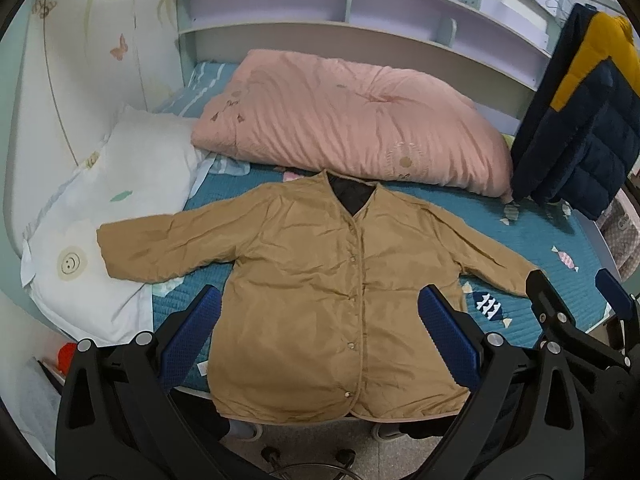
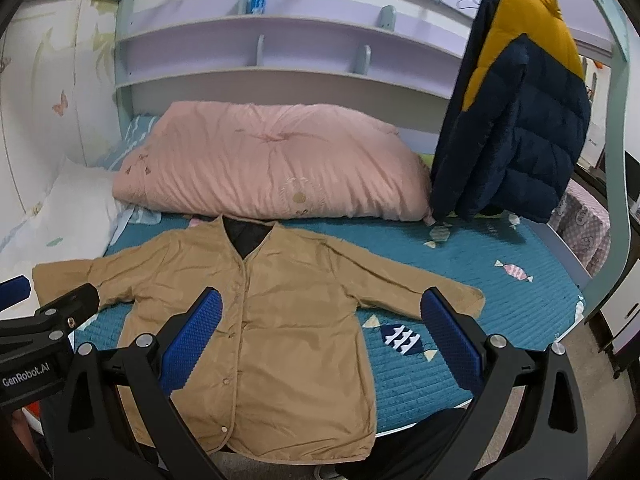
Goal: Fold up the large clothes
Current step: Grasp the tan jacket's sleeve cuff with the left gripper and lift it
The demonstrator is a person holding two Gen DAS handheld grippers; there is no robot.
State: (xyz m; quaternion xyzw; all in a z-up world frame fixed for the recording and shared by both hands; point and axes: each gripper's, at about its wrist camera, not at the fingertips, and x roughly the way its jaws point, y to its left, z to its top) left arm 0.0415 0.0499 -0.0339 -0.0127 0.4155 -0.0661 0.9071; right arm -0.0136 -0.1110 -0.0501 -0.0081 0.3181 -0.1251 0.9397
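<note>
A tan snap-front jacket [image 1: 304,280] lies flat and face up on the teal bed cover [image 1: 532,240], sleeves spread to both sides, hem hanging over the near bed edge. It also shows in the right wrist view [image 2: 280,320]. My left gripper [image 1: 320,320] is open and empty, hovering over the jacket's lower half. My right gripper [image 2: 320,320] is open and empty, above the jacket's right side and the bed cover [image 2: 500,304]. The right gripper also shows at the right of the left wrist view [image 1: 572,292], by the right sleeve cuff.
A pink folded quilt [image 1: 352,120] lies behind the jacket. A white pillow [image 1: 108,216] lies at the left. A navy and yellow puffer jacket [image 2: 516,120] hangs from a rail at the right. Lilac shelves [image 2: 248,52] run along the back wall.
</note>
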